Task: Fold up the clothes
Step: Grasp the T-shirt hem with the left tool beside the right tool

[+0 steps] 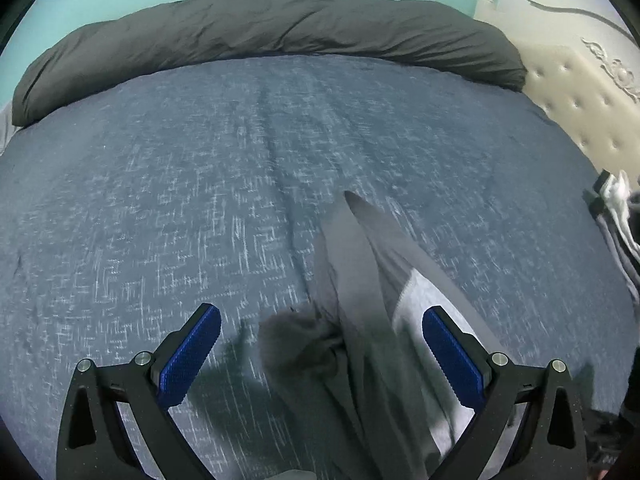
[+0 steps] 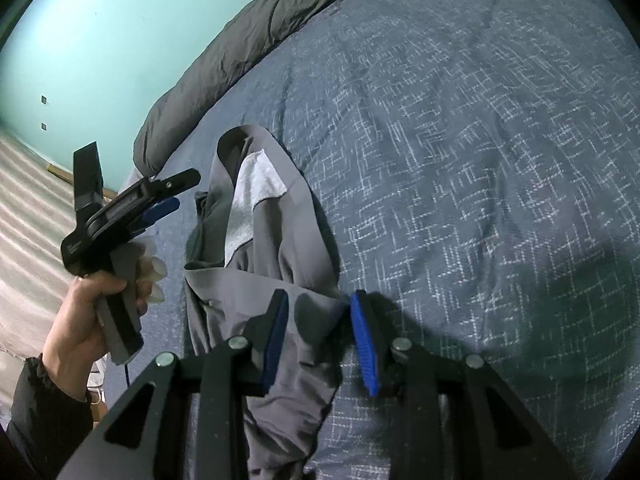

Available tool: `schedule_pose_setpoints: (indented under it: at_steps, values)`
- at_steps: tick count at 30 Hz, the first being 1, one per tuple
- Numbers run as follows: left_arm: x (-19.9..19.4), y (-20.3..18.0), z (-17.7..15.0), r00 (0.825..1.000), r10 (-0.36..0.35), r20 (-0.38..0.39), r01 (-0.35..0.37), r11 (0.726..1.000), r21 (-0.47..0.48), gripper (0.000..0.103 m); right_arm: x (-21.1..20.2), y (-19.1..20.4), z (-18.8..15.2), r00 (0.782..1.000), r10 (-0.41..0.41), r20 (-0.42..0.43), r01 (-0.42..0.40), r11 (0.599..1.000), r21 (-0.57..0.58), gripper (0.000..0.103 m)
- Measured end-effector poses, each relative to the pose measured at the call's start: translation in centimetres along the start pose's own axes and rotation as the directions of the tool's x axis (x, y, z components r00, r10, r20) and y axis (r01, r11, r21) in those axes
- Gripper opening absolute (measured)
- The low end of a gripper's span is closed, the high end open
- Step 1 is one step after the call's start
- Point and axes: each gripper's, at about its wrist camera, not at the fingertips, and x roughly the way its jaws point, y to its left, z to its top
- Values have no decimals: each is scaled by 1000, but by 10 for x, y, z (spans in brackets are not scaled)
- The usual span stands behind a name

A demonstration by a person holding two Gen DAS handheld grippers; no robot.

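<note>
A grey garment [image 1: 360,300] with a light grey inner panel [image 1: 420,300] lies bunched in a long strip on the blue bedspread [image 1: 200,180]. My left gripper [image 1: 320,356] is open just above it, with the cloth between and under its blue pads [image 1: 192,356]. In the right wrist view the same garment [image 2: 276,248] runs away from me, its light panel [image 2: 252,196] on top. My right gripper [image 2: 320,340] is open with the near end of the garment between its blue pads [image 2: 364,344]. The left gripper [image 2: 160,200] shows there too, held in a hand at the garment's left.
A dark grey duvet roll [image 1: 260,32] lies along the far edge of the bed, below a teal wall [image 2: 100,40]. A cream tufted headboard [image 1: 580,92] stands at the right. More clothes [image 1: 616,216] are piled at the right edge.
</note>
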Motion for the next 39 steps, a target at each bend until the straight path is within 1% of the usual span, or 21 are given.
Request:
schedule_pose_setpoints:
  at_steps: [7,14,18,21,23,25,27,28,29,31,32,33,34,36,37,39]
  values:
    - [18,-4,14,1000,6,-22,-5,1000,25,103,-3,0,0,1000,9,-1,-9,1000,-1,32]
    - [25,3,25,1000,-6,-30,5,1000,-15,103,-4,-3,0,1000,14,-4,-14,1000,6,32]
    - [25,0,28,1000,5,-12,-5,1000,0,103,-3,-3,-2,1000,21,-9,-21,1000,6,32]
    - [27,-4,29,999,29,-16,-29,999,27,102,-2,-2,-2,1000,22,-11,-22,1000,5,32]
    - [30,-6,30,999,28,-23,-27,999,35,101,-3,-3,-1,1000,23,-9,-23,1000,8,32]
    - [33,-5,32,999,19,-31,-19,1000,22,99,-3,-3,-1,1000,22,-8,-22,1000,8,32]
    - [36,-5,33,999,14,-39,-14,1000,10,95,-4,-4,-1,1000,23,-8,-22,1000,10,32]
    - [38,-4,33,999,7,-51,-7,1000,6,94,-4,-4,-1,1000,23,-7,-23,1000,11,32]
    - [41,-4,33,998,0,-64,0,1000,1,90,-4,-4,-1,1000,24,-8,-23,1000,12,32]
    - [46,-3,32,996,-26,-89,25,1000,-7,89,-4,-4,-1,1000,25,-8,-25,1000,12,32]
    - [47,-3,32,995,-32,-98,31,999,-8,84,-4,-4,-1,1000,25,-8,-25,1000,13,32]
    - [49,-3,32,993,-38,-107,37,999,-10,76,-4,-4,-1,1000,27,-9,-27,1000,14,32]
    - [49,-3,32,994,-39,-106,38,999,-8,73,-3,-4,-1,1000,27,-10,-27,1000,14,32]
    - [49,-4,32,994,-41,-101,41,999,-2,57,-3,-5,0,1000,28,-10,-28,1000,14,32]
    - [50,-6,32,994,-42,-98,43,999,3,52,-2,-5,0,1000,28,-12,-28,1000,13,32]
    - [49,-8,33,995,-46,-92,48,999,13,37,-1,-6,0,999,29,-16,-29,1000,11,32]
